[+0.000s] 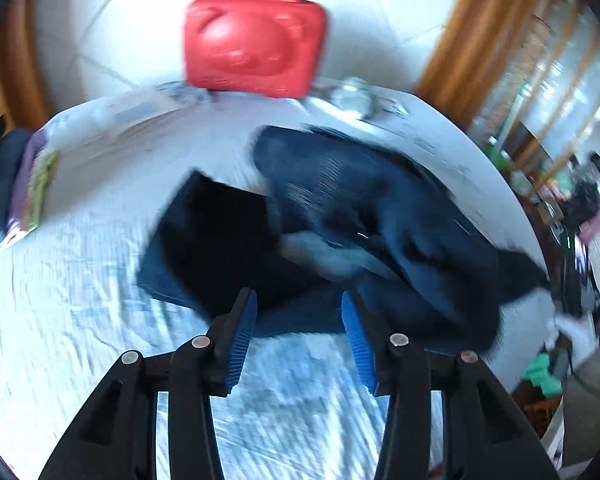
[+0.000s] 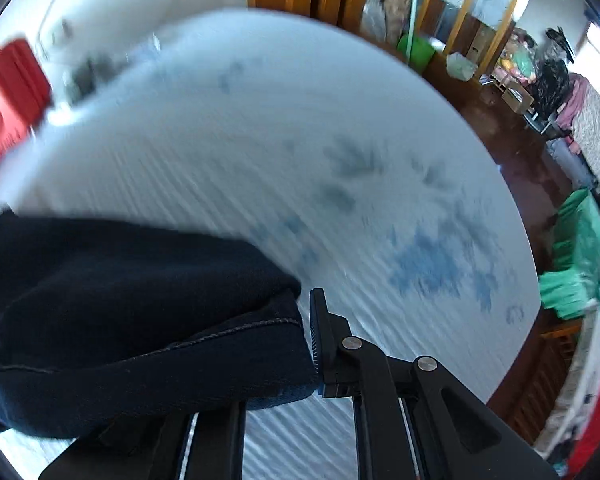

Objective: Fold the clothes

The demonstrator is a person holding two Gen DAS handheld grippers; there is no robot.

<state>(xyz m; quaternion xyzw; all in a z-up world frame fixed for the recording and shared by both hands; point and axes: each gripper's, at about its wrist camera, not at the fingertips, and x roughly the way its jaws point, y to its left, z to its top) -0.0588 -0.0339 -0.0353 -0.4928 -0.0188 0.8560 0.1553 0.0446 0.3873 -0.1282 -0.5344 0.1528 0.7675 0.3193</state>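
Note:
Dark blue jeans (image 1: 340,232) lie crumpled on the round table with a white-blue cloth (image 1: 80,300), in the middle of the left wrist view. My left gripper (image 1: 298,320) is open and empty, its blue-padded fingers (image 1: 244,336) just short of the jeans' near edge. In the right wrist view a hemmed jeans leg (image 2: 140,320) fills the lower left and drapes over the left finger of my right gripper (image 2: 300,340). The right finger (image 2: 320,336) presses against the hem, so the gripper looks shut on the leg.
A red handbag (image 1: 256,36) stands at the table's far edge, beside a glass object (image 1: 354,96). Folded clothes (image 1: 8,184) are stacked at the left edge. Papers (image 1: 132,116) lie at the back. The table edge (image 2: 520,240) drops to a brown floor with green items (image 2: 576,256).

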